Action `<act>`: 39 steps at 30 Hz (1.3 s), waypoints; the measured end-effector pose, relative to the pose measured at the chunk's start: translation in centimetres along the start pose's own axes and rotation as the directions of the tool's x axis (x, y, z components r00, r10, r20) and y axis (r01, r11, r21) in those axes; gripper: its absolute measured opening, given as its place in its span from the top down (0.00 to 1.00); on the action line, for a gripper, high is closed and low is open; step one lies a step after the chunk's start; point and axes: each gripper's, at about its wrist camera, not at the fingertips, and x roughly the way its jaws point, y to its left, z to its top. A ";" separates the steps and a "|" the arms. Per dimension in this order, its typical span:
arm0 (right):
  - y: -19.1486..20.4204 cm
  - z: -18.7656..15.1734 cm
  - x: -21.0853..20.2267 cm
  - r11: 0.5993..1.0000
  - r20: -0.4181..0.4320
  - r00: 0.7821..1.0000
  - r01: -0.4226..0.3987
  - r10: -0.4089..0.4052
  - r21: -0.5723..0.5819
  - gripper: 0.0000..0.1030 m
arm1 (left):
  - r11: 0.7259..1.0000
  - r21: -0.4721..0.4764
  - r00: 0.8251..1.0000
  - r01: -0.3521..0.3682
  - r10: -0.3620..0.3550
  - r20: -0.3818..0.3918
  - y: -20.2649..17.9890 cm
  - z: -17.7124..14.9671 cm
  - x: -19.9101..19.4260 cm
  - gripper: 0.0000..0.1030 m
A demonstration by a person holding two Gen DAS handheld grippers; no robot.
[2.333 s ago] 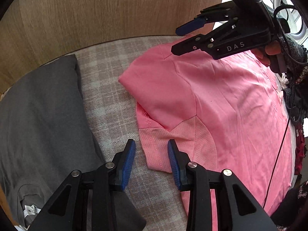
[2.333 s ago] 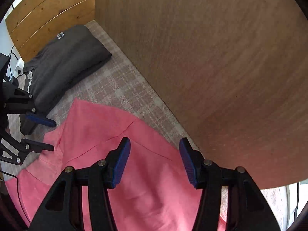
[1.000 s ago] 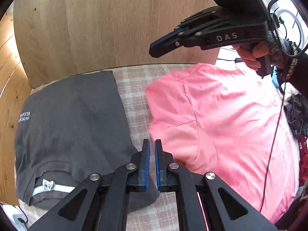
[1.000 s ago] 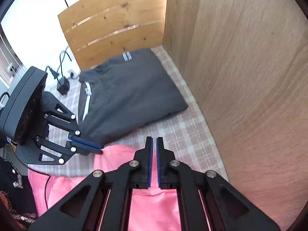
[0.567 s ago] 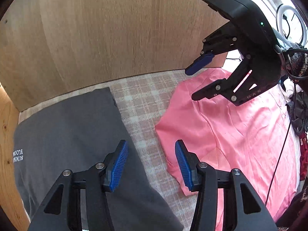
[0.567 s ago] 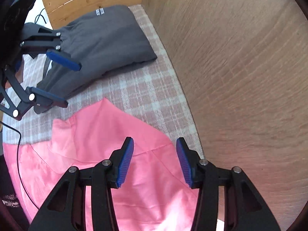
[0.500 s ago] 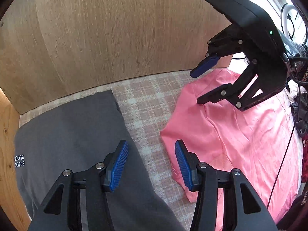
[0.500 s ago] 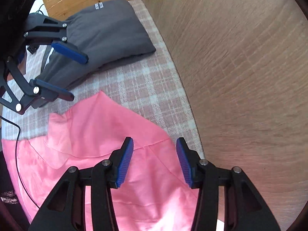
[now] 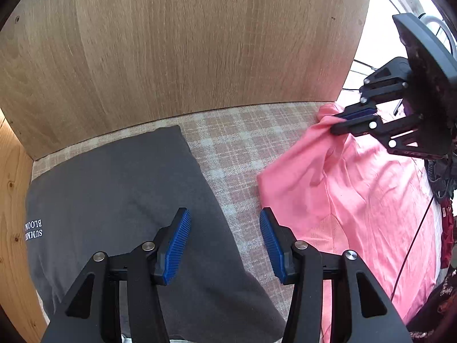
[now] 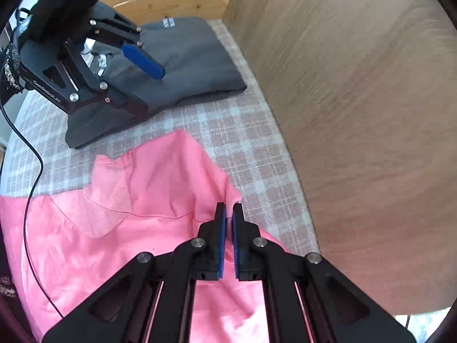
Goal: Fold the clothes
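A pink T-shirt (image 9: 357,188) lies spread on the checked bed cover, its sleeve toward the grey garment; it also shows in the right wrist view (image 10: 148,208). My right gripper (image 10: 228,214) is shut on the pink shirt's edge near the wooden panel and lifts it a little; it shows in the left wrist view (image 9: 347,120). My left gripper (image 9: 224,228) is open and empty, above the gap between the grey garment and the pink shirt; it also shows in the right wrist view (image 10: 140,71).
A folded dark grey T-shirt (image 9: 114,200) with white lettering lies to the left. A tall wooden panel (image 9: 185,43) stands along the bed's far edge. A black cable (image 10: 31,177) crosses the pink shirt. Dark clothes (image 9: 445,228) lie at the right.
My right gripper has closed on the pink shirt's far edge and raised it. My left gripper stays open and has shifted slightly left, toward the grey garment.
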 end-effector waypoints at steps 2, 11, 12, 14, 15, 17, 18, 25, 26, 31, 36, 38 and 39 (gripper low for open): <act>0.7 -1.8 -3.2 0.997 0.086 0.994 0.062 -0.066 0.042 0.96 | 1.000 0.008 1.000 0.020 -0.020 -0.010 -0.2 -0.3 -0.3 0.54; 5.1 -7.8 -3.8 0.994 0.005 0.994 0.113 -0.113 0.005 0.96 | 0.988 0.079 0.988 0.136 -0.129 -0.084 -4.3 2.2 2.0 0.52; 4.9 -8.0 -3.6 0.993 0.000 0.993 0.116 -0.117 0.014 0.96 | 0.987 0.095 0.989 0.128 -0.120 -0.088 -4.9 2.9 2.8 0.52; 4.5 -8.3 -3.3 0.992 -0.008 0.992 0.123 -0.122 0.032 0.96 | 0.985 0.131 0.990 0.112 -0.100 -0.096 -6.0 4.3 4.2 0.53; 4.3 -8.4 -3.3 0.992 -0.003 0.993 0.119 -0.119 0.042 0.96 | 0.982 0.156 0.991 0.102 -0.087 -0.101 -6.8 4.9 4.8 0.53; 3.8 -8.3 -3.5 0.992 0.006 0.994 0.110 -0.111 0.057 0.96 | 0.976 0.199 0.991 0.088 -0.065 -0.120 -8.4 6.0 6.3 0.54; 3.7 -8.2 -3.6 0.992 0.011 0.994 0.106 -0.107 0.061 0.96 | 0.972 0.218 0.990 0.084 -0.057 -0.128 -9.0 6.3 7.0 0.54; 3.5 -7.7 -2.2 0.994 0.021 0.995 0.097 -0.098 0.058 0.96 | 0.945 0.327 0.992 0.025 0.015 -0.121 -12.0 6.8 9.1 0.75; 3.7 -7.8 -1.9 0.994 0.019 0.995 0.097 -0.098 0.060 0.96 | 0.941 0.337 0.993 0.022 0.018 -0.115 -12.3 6.7 9.1 0.81; 3.1 -8.1 -1.3 0.991 0.008 0.995 0.095 -0.096 0.098 0.96 | 0.928 0.372 0.997 -0.013 0.042 -0.068 -13.7 5.6 8.7 0.98; 1.9 -6.8 -1.8 0.983 0.020 0.989 0.145 -0.148 0.112 0.96 | 0.967 0.241 0.996 -0.085 0.085 0.012 -10.8 5.7 5.0 0.98; 1.0 -5.3 -2.0 0.979 0.042 0.985 0.163 -0.169 0.120 0.96 | 0.971 0.198 0.990 -0.135 0.125 0.061 -9.5 5.6 2.6 0.98; 0.6 -4.3 -1.9 0.978 0.057 0.983 0.169 -0.177 0.122 0.96 | 0.971 0.181 0.986 -0.156 0.142 0.084 -8.9 5.4 1.5 0.98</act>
